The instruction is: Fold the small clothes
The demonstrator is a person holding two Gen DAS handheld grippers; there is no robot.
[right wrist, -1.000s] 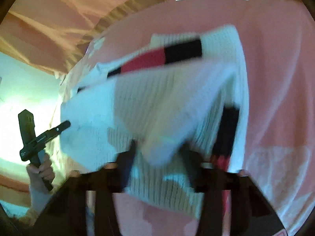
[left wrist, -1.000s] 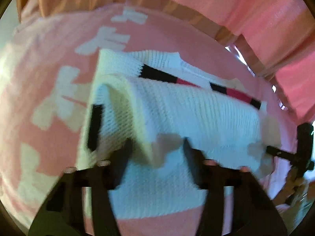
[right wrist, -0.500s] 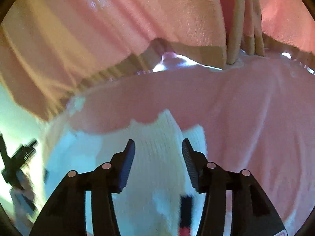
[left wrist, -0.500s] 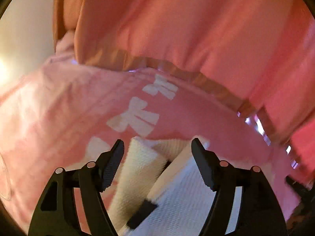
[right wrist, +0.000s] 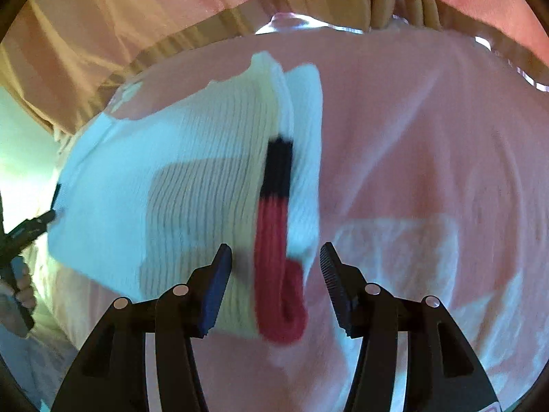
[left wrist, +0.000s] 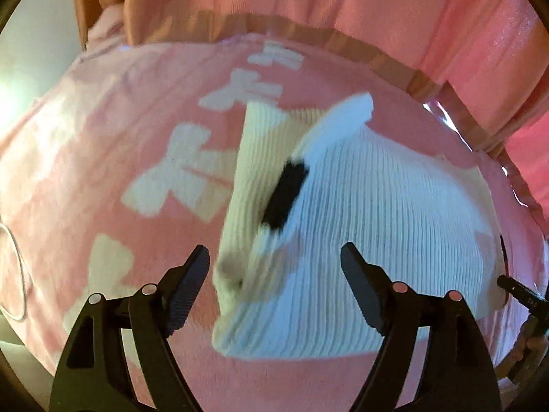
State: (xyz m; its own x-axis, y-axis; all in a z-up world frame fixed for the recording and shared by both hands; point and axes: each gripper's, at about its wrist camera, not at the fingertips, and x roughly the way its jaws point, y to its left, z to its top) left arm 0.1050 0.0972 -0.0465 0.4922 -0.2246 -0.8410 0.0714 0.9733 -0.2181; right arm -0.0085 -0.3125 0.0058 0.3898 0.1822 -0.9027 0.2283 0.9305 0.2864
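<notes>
The left gripper [left wrist: 274, 281] is spread wide and grasps nothing; the white ribbed-knit sweater [left wrist: 370, 233] lies folded just ahead of its fingers, a black band on the overlapped edge. The right gripper [right wrist: 276, 274] is likewise released, with the sweater [right wrist: 192, 178] ahead and to its left, its black-and-red stripe running toward the gap between the fingers. The sweater rests on a soft pink blanket [left wrist: 85, 158] printed with pale bow shapes. Beyond it hang pink curtains [left wrist: 343, 0] with a tan hem.
</notes>
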